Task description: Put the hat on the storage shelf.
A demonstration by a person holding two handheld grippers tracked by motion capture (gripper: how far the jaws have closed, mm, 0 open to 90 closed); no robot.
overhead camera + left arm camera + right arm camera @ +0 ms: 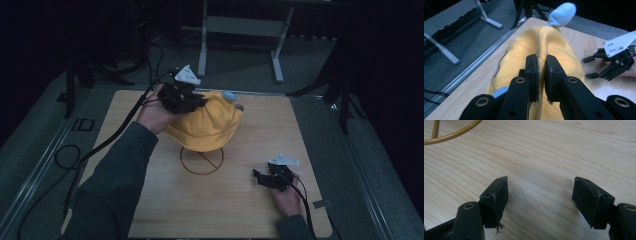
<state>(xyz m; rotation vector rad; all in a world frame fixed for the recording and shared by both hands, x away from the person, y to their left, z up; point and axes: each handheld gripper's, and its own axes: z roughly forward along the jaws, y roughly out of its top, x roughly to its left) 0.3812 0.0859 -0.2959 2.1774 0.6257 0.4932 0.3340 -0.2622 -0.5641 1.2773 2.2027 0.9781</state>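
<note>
High view: a yellow cap [207, 124] sits on a gold wire stand [201, 160] at mid surface [235, 200]. The left gripper [192, 102] grips the cap's near-left side; the right gripper [259, 177] rests low on the wood, well apart.

Left gripper view: the 2 jaws are nearly closed, pinching a raised fold of yellow fabric [541, 50]; a pale blue knob [562, 14] tops the cap.

Right gripper view: jaws spread wide, holding nothing, above bare wood beside the stand's ring [451, 135].
</note>
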